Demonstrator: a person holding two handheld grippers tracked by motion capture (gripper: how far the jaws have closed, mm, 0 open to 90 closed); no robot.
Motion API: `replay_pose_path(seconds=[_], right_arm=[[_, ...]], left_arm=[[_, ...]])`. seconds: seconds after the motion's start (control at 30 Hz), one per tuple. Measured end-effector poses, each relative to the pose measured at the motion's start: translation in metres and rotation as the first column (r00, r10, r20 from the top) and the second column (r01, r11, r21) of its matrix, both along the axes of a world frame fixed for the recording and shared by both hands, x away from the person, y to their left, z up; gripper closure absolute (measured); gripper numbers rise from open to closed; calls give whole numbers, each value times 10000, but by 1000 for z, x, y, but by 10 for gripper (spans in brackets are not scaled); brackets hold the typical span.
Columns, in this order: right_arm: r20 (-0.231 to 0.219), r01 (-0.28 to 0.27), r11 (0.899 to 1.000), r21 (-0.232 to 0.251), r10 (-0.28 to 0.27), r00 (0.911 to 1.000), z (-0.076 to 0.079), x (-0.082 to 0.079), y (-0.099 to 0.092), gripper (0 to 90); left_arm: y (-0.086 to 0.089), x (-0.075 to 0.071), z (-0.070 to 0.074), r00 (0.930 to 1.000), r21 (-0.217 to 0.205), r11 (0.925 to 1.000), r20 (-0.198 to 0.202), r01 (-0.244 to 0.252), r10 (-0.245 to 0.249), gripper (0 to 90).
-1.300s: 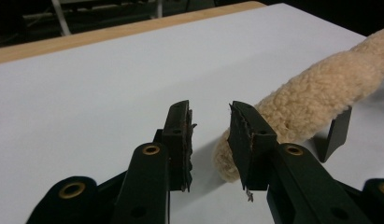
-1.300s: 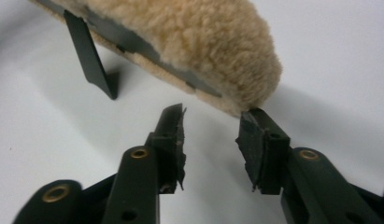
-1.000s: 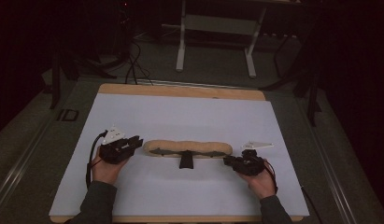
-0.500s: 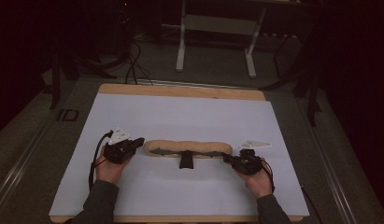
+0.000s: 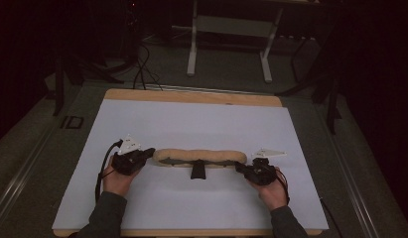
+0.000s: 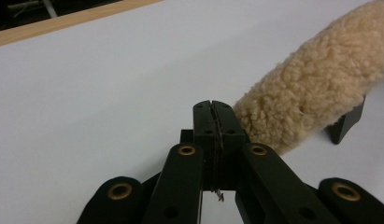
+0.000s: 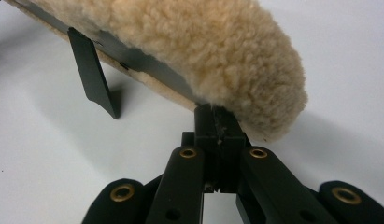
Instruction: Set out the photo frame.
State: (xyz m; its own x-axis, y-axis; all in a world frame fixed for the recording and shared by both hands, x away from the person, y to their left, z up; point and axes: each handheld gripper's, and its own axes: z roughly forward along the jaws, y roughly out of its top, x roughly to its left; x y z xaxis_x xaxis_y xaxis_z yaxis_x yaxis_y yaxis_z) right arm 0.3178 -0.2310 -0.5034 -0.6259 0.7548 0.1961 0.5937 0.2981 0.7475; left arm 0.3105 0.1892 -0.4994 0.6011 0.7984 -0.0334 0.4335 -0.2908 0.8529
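A long tan fleece pad (image 5: 199,156) lies across the white sheet, with a black handle stub (image 5: 197,171) jutting from its middle. My left gripper (image 5: 151,152) is at its left end. In the left gripper view the jaws are pressed together, and my left gripper (image 6: 213,105) sits just beside the fleece pad (image 6: 316,88). My right gripper (image 5: 239,168) is at the right end. My right gripper (image 7: 216,112) has its jaws shut, with the tips tucked under the fleece pad (image 7: 203,42) by its grey strip (image 7: 147,60). Whether they pinch its edge is hidden.
The white sheet (image 5: 191,119) covers a wooden tabletop (image 5: 191,96). Cables and a metal stand (image 5: 231,44) are on the dark floor beyond the far edge. A hand holds each gripper from the near side.
My left gripper has edged slightly right, closer to the fleece pad's left end. The right gripper and the pad have stayed where they were.
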Motion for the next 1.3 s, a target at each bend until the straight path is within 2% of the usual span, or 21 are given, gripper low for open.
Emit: replay_pose_path(seconds=[0.27,0.4,0.9,1.3], right_arm=[[31,101,9999,65,-101,9999,0,0,1,899],[93,167,9997,160,-169,9998,1,1,1,899],[264,583,9978,323,-592,9979,3,4,5,899],[267,651,9975,271,-659,9975,5,11,6,899]], left_arm=[[-1,-5,-1,10000,153,9999,67,-12,11,900],[-3,-10,0,9999,359,9994,109,8,-12,900],[-5,-22,1,9997,385,9991,97,203,-207,900],[-9,-33,1,9996,407,9988,57,259,-261,900]])
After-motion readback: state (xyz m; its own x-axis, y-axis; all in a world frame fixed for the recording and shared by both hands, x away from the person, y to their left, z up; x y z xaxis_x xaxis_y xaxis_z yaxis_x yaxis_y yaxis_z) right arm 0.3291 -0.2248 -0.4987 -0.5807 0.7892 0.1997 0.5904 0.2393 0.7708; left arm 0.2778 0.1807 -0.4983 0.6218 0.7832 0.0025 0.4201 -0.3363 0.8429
